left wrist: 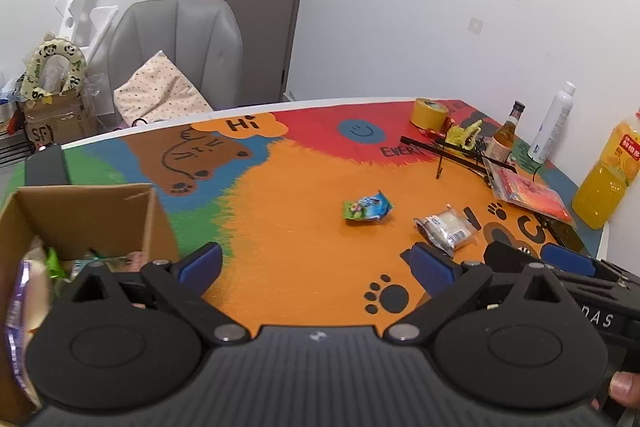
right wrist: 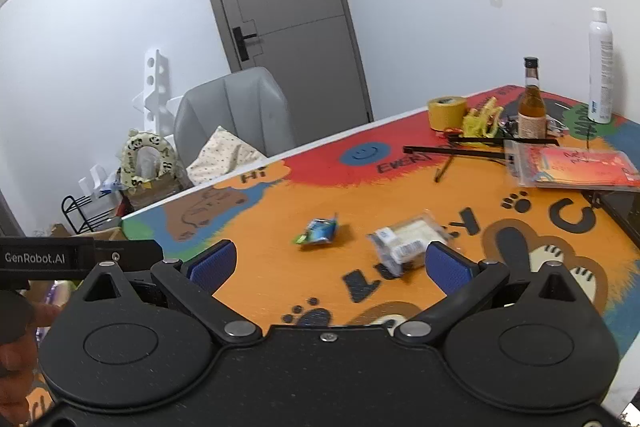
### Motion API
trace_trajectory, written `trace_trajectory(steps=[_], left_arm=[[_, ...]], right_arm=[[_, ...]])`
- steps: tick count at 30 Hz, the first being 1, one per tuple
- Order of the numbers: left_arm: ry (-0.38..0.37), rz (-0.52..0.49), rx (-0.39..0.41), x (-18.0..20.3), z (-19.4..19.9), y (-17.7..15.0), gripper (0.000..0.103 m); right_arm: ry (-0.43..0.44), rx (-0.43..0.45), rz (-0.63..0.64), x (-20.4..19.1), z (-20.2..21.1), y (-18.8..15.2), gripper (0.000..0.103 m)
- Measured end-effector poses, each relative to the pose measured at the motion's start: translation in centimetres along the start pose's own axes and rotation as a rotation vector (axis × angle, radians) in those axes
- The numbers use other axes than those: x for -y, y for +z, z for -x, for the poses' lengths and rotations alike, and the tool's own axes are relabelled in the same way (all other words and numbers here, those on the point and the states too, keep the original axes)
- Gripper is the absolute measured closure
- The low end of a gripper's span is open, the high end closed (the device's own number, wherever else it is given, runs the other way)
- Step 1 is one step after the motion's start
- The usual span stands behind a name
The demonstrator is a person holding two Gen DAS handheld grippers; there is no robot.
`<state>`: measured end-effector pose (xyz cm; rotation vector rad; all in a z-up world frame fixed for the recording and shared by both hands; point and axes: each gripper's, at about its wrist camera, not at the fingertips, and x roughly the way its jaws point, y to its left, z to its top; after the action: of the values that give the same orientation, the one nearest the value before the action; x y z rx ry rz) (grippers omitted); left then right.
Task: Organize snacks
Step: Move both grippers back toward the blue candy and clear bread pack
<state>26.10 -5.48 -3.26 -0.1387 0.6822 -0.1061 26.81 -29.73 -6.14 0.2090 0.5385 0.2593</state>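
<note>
Two snack packets (left wrist: 367,207) (left wrist: 446,227) lie right of the box (left wrist: 86,211).

Blue-green packet (left wrist: 368,207) and clear-wrapped snack (left wrist: 446,227) lie flat, apart; carton (left wrist: 86,215) perhaps part-filled

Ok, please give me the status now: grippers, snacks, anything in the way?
Left gripper and right gripper open, empty. Blue packet and clear packet loose on table; box part filled. Nothing in the way.

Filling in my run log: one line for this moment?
left tool open | right tool open | two snack packets loose on table | box holds snacks
</note>
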Motion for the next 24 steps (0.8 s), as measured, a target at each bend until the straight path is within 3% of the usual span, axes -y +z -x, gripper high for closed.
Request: trace_trajectory(steps=[9, 24], left_arm=[[-0.021, -0.048, -0.032, 3.0, -3.0, 0.1, 0.003], [-0.017, -0.039, -0.057, 5.1, -8.7, 0.9, 0.004]], right_arm=[[-0.028, -0.024, -0.05, 3.7, -0.9, -0.3, 0.0], [-0.036, -0.085, -0.101, 7.3, -4.7, -0.8, 0.0]])
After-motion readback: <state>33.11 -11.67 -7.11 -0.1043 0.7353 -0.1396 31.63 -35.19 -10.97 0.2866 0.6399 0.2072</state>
